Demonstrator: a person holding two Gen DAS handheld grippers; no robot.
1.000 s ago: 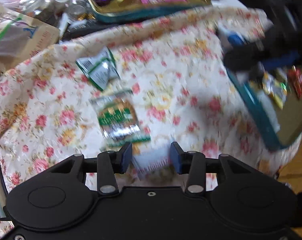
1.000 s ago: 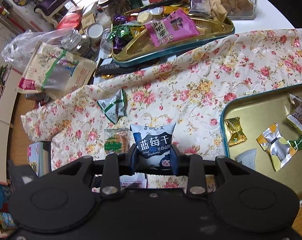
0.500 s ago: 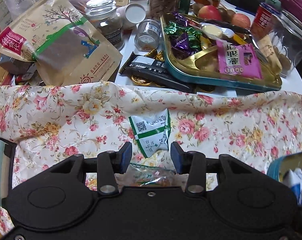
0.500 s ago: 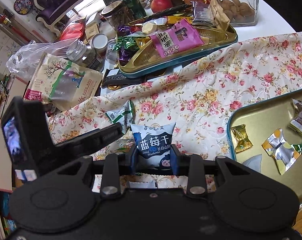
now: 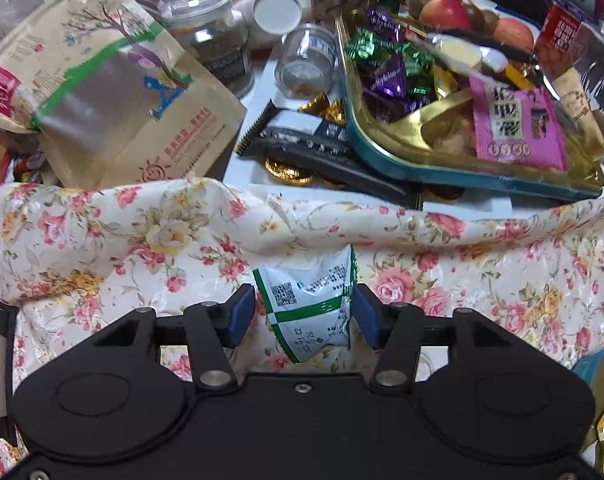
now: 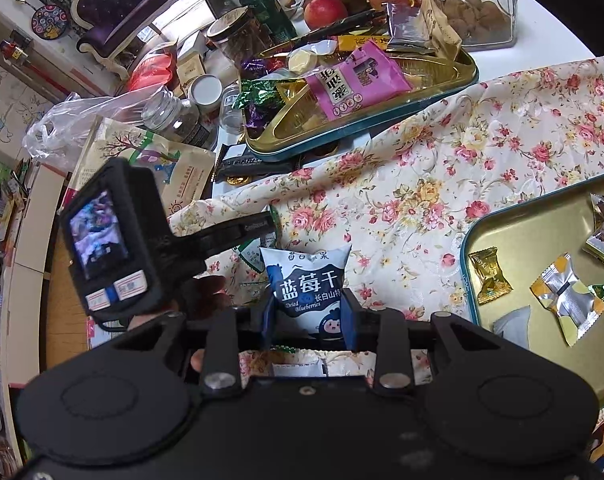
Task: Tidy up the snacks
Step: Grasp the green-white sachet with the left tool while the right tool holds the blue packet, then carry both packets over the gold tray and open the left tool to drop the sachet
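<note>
With left gripper (image 5: 303, 312) jaws opening astride the green-white packet (image 5: 307, 300) on the floral cloth (image 5: 481, 264), centre, then pinch; blueberry packet (image 6: 305, 284) clamped in right gripper (image 6: 307, 312), tray (image 6: 513, 240) at three o'clock.

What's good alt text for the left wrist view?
The left gripper, jaws opening, straddles a green-and-white snack packet lying on a floral cloth. Behind it, a gold tray holds wrapped candies and a pink packet.
</note>
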